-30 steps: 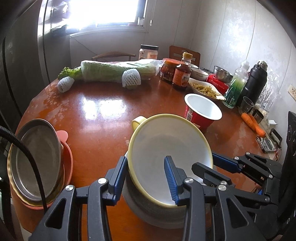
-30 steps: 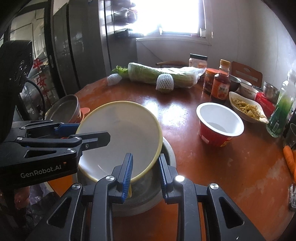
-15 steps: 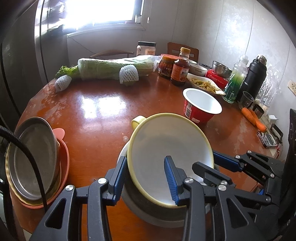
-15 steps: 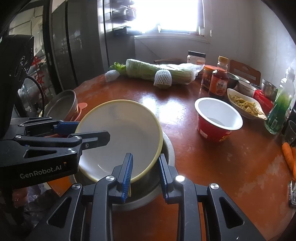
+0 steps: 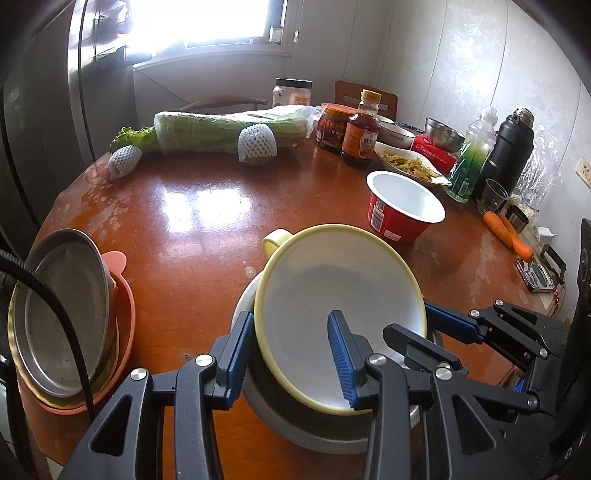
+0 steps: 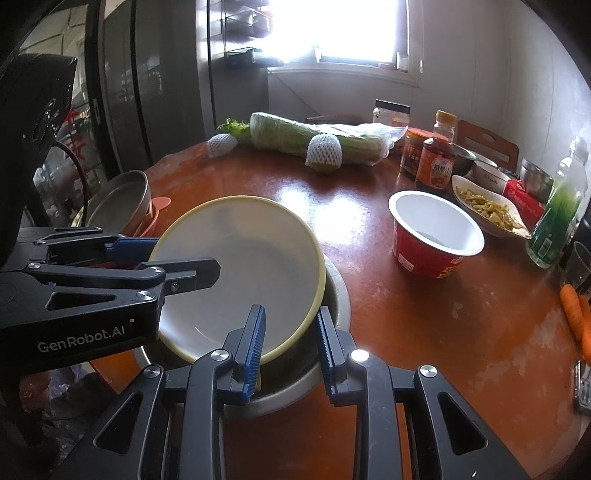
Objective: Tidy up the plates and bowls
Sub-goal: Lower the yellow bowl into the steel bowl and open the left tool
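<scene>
You get strong daylight from the window far ahead of the jaws, blown out to white. It throws bright glare patches on the worktop beyond them. Your fisheye bends the edges and leaves dark corners; focus stays sharp throughout.

We are seeing the yellow bowl covering most of the metal bowl under it. Right tool fingers are straddling the yellow rim; we are not making out contact. A black cable is crossing the plate stack. Frame edge is cutting the carrots. Bottle labels are reading too small.
</scene>
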